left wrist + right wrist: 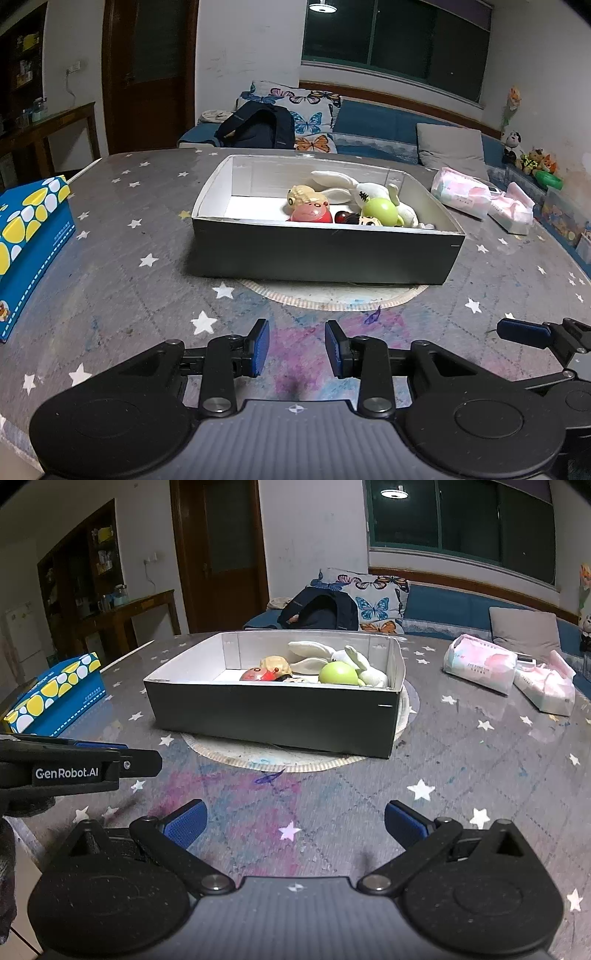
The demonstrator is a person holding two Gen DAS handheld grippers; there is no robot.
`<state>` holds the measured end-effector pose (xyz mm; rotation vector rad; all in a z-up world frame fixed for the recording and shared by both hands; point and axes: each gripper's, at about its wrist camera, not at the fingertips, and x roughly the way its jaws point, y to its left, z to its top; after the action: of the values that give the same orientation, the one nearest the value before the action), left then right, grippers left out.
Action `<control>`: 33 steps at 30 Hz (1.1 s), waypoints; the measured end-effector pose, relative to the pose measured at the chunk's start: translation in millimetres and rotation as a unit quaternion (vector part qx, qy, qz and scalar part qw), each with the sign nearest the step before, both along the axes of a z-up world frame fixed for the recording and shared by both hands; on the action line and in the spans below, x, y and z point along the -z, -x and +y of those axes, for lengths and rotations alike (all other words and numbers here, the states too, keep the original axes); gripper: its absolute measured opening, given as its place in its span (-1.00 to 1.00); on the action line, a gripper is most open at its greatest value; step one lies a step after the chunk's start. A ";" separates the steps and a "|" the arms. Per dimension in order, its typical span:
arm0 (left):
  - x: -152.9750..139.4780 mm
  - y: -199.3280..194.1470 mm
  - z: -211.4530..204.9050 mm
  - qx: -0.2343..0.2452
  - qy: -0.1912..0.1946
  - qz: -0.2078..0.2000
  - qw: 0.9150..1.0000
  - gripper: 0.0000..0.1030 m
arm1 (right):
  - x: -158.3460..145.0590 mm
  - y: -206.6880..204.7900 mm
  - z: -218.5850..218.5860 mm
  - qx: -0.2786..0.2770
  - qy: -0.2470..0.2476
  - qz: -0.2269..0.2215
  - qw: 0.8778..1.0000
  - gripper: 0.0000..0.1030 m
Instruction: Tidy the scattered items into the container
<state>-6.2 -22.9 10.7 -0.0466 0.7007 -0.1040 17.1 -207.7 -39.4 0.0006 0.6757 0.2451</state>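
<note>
The box (325, 254) sits mid-table, straight ahead of both tools, long axis crosswise, the toys (343, 206) already inside toward its right end. Left gripper (297, 349) is narrowly parted and empty; right gripper (295, 823) gapes wide, empty, roughly equally near.

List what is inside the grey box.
Inside the grey box: a white plush rabbit, a green ball, a red round toy, a tan figure and a small face toy. The near wall hides the floor beneath them.
</note>
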 end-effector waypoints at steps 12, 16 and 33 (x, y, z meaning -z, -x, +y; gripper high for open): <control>4.1 -5.1 -0.1 -0.007 -0.005 0.002 1.000 -0.31 | 1.7 -4.4 0.7 0.005 0.003 0.002 1.000 1.00; 5.8 -8.1 -1.5 -0.004 -0.004 0.006 1.000 -0.31 | 4.5 -8.4 2.3 0.005 0.007 0.007 1.000 1.00; 12.8 -25.3 -5.1 0.001 -0.002 0.027 1.000 -0.32 | 10.6 -24.8 4.2 0.005 0.015 0.023 1.000 1.00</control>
<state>19.2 -28.1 -2.1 -0.0456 0.7541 -0.1045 41.9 -203.5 -50.0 -0.0184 0.7247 0.2267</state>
